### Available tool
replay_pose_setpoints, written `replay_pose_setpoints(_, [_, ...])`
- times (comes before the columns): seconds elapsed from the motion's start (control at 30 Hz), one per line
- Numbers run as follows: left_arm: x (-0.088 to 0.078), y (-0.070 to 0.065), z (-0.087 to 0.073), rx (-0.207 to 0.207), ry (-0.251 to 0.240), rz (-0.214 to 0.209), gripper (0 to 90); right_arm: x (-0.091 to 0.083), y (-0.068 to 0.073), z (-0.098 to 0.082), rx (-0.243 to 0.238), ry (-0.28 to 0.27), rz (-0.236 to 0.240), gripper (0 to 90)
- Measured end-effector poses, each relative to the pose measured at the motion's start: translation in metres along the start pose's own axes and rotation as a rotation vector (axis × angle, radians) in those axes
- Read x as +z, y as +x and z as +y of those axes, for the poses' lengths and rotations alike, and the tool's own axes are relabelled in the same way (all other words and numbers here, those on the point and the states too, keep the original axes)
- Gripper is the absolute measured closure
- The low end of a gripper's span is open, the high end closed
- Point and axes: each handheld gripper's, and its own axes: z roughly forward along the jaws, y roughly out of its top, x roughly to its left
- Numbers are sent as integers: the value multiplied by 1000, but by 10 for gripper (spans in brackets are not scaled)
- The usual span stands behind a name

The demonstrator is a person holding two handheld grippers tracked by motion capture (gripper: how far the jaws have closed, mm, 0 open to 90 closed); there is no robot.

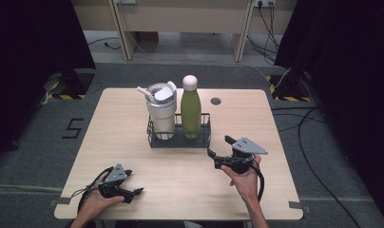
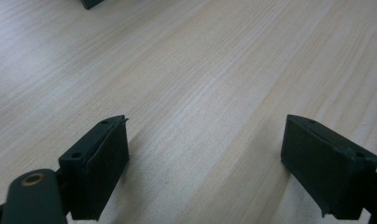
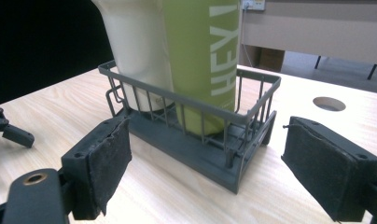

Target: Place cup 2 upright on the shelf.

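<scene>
A dark wire basket (image 1: 179, 142) stands at the middle of the wooden table (image 1: 133, 156). Upright inside it are a cream tumbler with a lid and straw (image 1: 161, 111) on the left and a green bottle with a pale cap (image 1: 190, 111) on the right. My right gripper (image 1: 218, 146) is just right of the basket's front corner, open, with nothing between its pads. In the right gripper view the basket (image 3: 191, 105), green bottle (image 3: 200, 56) and tumbler (image 3: 135, 42) are close ahead of the gripper (image 3: 207, 140). My left gripper (image 1: 133, 194) rests near the front left edge, open over bare wood (image 2: 205, 140).
A round hole (image 1: 216, 101) sits in the table behind the basket, also seen in the right gripper view as the hole (image 3: 329, 103). Part of the left gripper (image 3: 9, 128) shows at the left of that view. Cables lie on the floor at the right.
</scene>
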Motion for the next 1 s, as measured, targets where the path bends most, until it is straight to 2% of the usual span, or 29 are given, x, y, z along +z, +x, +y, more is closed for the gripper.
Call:
replay_pose_setpoints(0.3, [0, 0, 0, 0, 0, 0, 145, -7, -1, -15, -6, 42, -2, 152])
replay_pose_setpoints(0.43, [0, 0, 0, -1, 0, 0, 145, -10, 0, -21, -4, 40, 8, 155])
replay_pose_setpoints(0.7, [0, 0, 0, 0, 1, 0, 145, -11, 3, -36, 11, 73, 14, 155])
replay_pose_setpoints(0.83, [0, 0, 0, 0, 1, 1, 145, -10, 5, -42, -4, 94, 12, 156])
replay_pose_setpoints(1.0, [0, 0, 0, 0, 1, 0, 145, -10, 9, -51, 14, 113, 29, 154])
